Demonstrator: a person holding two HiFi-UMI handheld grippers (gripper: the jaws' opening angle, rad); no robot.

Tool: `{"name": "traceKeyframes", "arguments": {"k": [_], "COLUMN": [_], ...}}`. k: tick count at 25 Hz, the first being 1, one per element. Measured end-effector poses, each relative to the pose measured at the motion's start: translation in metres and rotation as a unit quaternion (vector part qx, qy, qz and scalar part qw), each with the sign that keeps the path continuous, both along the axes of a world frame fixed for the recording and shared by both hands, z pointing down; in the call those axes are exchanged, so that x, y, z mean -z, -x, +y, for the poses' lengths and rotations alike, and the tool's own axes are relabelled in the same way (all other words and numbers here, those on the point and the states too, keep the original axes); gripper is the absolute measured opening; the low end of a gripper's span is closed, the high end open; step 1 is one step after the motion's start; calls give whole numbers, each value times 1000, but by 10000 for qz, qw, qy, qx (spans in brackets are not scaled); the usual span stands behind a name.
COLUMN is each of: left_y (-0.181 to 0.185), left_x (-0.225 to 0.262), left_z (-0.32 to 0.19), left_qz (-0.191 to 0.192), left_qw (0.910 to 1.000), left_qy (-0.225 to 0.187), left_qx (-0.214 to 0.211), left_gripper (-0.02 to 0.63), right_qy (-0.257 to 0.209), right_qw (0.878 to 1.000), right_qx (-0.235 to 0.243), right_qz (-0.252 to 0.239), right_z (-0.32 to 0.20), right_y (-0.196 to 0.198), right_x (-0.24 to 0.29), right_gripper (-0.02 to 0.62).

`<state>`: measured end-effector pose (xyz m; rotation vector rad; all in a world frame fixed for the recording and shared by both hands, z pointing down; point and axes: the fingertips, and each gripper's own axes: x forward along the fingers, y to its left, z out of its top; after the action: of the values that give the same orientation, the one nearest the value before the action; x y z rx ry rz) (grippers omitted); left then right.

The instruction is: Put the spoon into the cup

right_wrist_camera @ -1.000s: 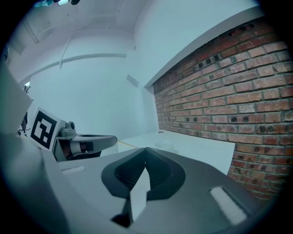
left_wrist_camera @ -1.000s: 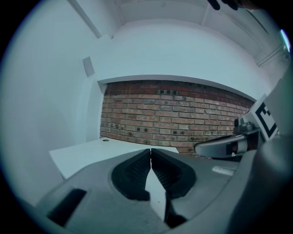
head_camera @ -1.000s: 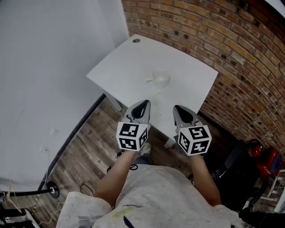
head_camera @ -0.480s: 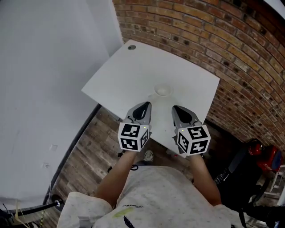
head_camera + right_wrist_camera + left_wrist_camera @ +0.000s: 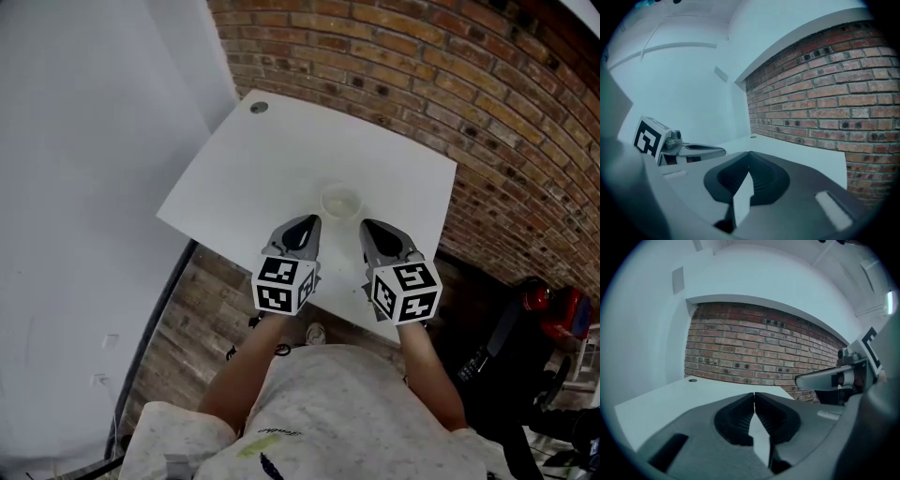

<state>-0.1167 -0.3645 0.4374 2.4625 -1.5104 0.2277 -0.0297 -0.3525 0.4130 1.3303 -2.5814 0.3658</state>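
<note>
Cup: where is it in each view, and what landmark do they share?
Head view: cup near frame centre, on the white table.
Left gripper view: not in it.
Right gripper view: not in it.
Shared landmark: the table's round corner hole, in all three.

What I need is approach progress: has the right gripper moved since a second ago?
Yes. The right gripper has come forward, toward the cup standing on the white table; the gap between them is smaller.

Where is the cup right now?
In the head view the cup stands on the white table, just ahead of the left gripper and the right gripper, about midway between their tips.
</note>
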Motion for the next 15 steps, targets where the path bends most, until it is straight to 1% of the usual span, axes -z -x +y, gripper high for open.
{"name": "traceKeyframes", "arguments": {"k": [9,15], "left_y": [0,-3], "left_x": [-22,-36], "left_z": [-32,-49], "left_qz": [-73,-235], "left_qw": [9987,9959], "left_qy": [243,438], "left_qx": [-440,-756], "left_gripper": [6,6], "right_qy": [63,61], "right_qw": [9996,9989], "right_qx": [-271,-434], "right_qz": [91,141], "right_z": [-27,-40], "right_y": [7,6], "right_x": [-8,-10], "right_gripper": [11,11]}}
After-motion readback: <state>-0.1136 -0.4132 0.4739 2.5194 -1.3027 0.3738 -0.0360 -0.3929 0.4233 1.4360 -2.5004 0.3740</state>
